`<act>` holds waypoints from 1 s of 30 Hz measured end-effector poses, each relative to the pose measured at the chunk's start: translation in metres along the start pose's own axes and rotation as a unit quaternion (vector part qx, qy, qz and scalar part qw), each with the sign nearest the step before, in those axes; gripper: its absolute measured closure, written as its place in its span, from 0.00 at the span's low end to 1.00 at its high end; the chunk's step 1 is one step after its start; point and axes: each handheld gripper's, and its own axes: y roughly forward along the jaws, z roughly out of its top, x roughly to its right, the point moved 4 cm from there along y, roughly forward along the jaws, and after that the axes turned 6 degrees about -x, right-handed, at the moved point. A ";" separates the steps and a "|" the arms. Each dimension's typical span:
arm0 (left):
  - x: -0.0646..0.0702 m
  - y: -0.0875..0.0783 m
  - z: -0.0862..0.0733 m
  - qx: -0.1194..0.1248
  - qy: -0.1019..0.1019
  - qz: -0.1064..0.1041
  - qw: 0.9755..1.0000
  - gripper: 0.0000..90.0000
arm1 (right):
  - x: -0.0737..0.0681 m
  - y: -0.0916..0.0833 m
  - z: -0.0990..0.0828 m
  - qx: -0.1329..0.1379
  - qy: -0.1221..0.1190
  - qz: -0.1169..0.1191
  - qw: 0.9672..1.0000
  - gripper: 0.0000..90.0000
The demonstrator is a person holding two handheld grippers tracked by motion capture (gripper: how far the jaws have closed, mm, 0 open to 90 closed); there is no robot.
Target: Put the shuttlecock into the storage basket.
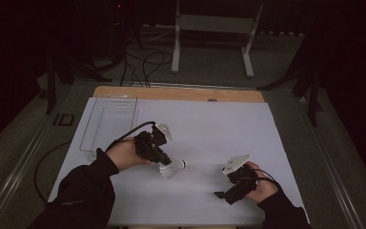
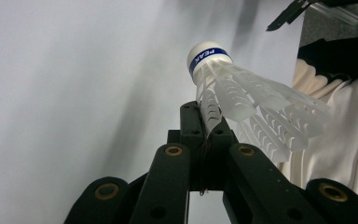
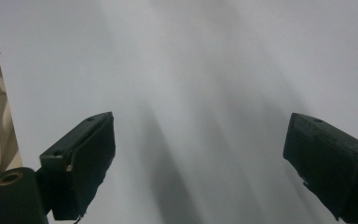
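High view: shuttlecock pinched over the sheet

Left gripper (image 2: 208, 122) is clamped on the feathers of a white shuttlecock (image 2: 242, 93), blue band on its cork, held near the middle of the white sheet (image 1: 209, 124). Right gripper (image 3: 198, 158) hangs by the sheet's near right corner, jaws wide apart, nothing between them. A clear tray (image 1: 106, 125) lies at the far left corner.

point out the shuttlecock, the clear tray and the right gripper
shuttlecock (image 2: 208, 55), left gripper view, on its cork.
clear tray (image 1: 86, 130), high view, on its left wall.
right gripper (image 3: 199, 163), right gripper view, midway between its open jaws.
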 end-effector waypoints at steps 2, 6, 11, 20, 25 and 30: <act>-0.002 -0.004 -0.002 0.001 -0.003 0.004 1.000 1.00 | 0.000 0.000 -0.003 0.004 -0.002 -0.001 1.000 0.10; -0.008 -0.014 -0.007 0.008 -0.015 0.014 1.000 1.00 | -0.001 0.001 -0.011 0.011 -0.002 0.004 1.000 0.10; -0.014 -0.026 -0.011 0.015 -0.024 0.032 0.999 1.00 | -0.001 0.002 -0.019 0.031 0.004 0.006 1.000 0.10; -0.024 -0.048 -0.019 0.023 -0.041 0.057 0.997 1.00 | -0.004 0.004 -0.029 0.056 0.001 -0.008 0.998 0.10; -0.033 -0.060 -0.025 0.032 -0.056 0.074 0.995 1.00 | -0.007 0.005 -0.033 0.068 0.006 -0.009 0.998 0.10; -0.041 -0.068 -0.029 0.045 -0.066 0.090 0.993 1.00 | -0.008 0.004 -0.034 0.076 0.007 -0.012 0.997 0.10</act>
